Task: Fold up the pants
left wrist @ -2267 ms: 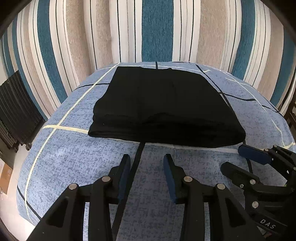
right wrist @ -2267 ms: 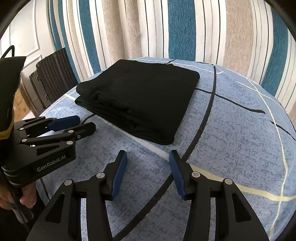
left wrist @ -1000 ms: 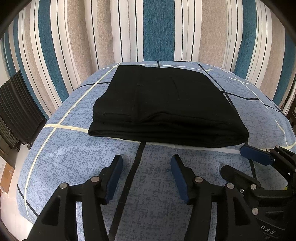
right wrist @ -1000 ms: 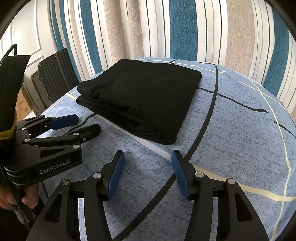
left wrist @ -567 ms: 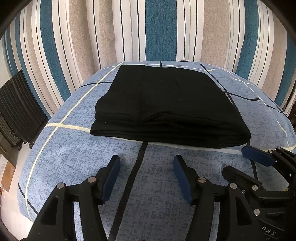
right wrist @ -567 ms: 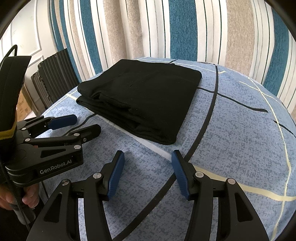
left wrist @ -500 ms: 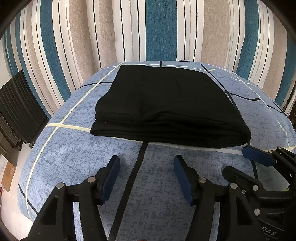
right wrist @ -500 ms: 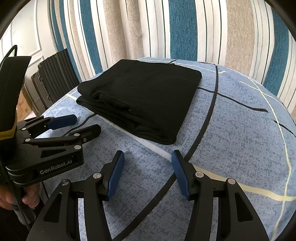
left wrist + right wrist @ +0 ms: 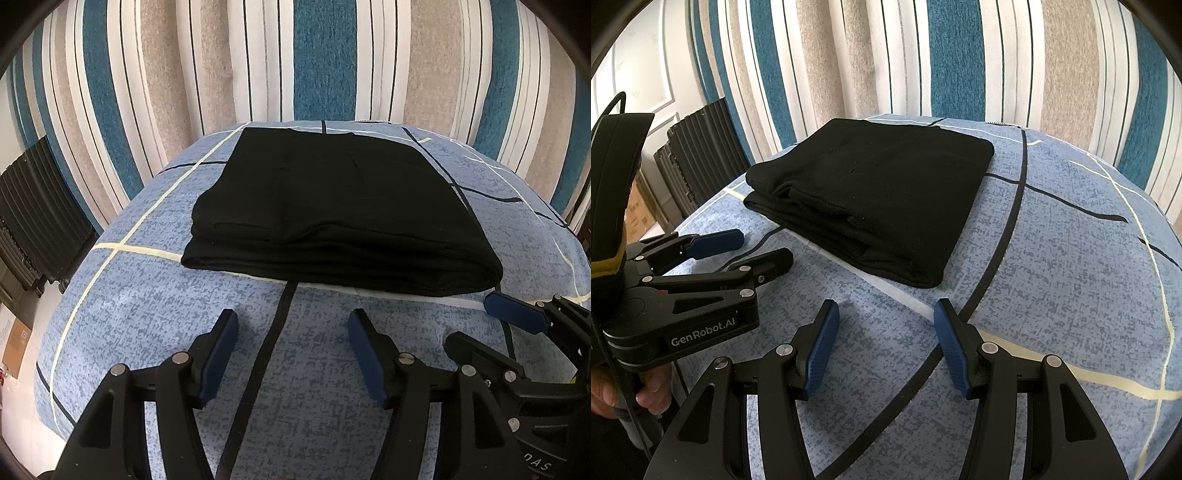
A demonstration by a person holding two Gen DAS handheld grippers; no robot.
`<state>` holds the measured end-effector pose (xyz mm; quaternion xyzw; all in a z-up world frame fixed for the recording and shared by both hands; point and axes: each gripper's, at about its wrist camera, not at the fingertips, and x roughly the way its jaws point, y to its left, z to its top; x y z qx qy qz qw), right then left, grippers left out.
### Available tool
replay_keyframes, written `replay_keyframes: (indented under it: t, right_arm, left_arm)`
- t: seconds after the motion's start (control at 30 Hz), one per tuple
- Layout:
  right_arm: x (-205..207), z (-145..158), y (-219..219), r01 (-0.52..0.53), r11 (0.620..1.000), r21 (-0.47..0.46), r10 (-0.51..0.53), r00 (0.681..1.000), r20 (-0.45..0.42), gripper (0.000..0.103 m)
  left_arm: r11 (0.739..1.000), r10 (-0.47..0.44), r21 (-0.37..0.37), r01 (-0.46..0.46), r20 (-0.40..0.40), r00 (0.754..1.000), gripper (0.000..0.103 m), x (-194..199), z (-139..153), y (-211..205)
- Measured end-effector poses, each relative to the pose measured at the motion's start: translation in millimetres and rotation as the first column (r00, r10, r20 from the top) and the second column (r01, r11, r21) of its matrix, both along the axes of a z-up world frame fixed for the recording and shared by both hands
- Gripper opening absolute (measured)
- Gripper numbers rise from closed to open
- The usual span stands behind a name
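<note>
- Left gripper hangs over the bedsheet just short of the pants. Its jaws have just been opening and now stand wide, with only sheet between them.
- Right gripper sits beside it, jaws parted about as far, holding nothing. In its view the other tool shows at the left, gripped from below by a hand.
- The pants lie past both grippers, a flat black stack of several layers, squared up in the middle of the sheet and touched by neither tool.
- Judged from that neat stack, the folding looks finished or nearly so. To do this step well, lift both grippers straight back and clear without catching the near edge. If another fold is wanted, pinch the two near corners together so that the layers do not slide apart.
- Behind the bed hangs a striped curtain.
- Writing: "GenRobot.AI" on the left gripper's body in the right view. In the left view, "DAS" shows on the right gripper's body, cut off by the frame edge.
</note>
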<state>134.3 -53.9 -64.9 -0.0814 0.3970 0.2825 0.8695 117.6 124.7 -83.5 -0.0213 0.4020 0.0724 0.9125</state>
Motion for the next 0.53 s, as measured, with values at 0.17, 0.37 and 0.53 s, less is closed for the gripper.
replay_keyframes:
  t: [0.17, 0.37, 0.53]
  right_arm:
    - [0.2, -0.1, 0.3, 0.001, 1.000, 0.002, -0.001, 1.000, -0.001, 0.054]
    - [0.0, -0.3, 0.7, 0.002, 1.000, 0.008, -0.002, 1.000, -0.002, 0.055]
    - [-0.1, -0.3, 0.9, 0.004, 1.000, 0.008, -0.004, 1.000, -0.003, 0.055]
  left_arm:
    - [1.000, 0.002, -0.002, -0.002, 0.000, 1.000, 0.065, -0.1, 0.0, 0.0]
    - [1.000, 0.007, -0.011, -0.007, 0.001, 1.000, 0.066, -0.4, -0.6, 0.5]
    - [1.000, 0.011, -0.015, -0.011, 0.003, 1.000, 0.066, -0.7, -0.9, 0.1]
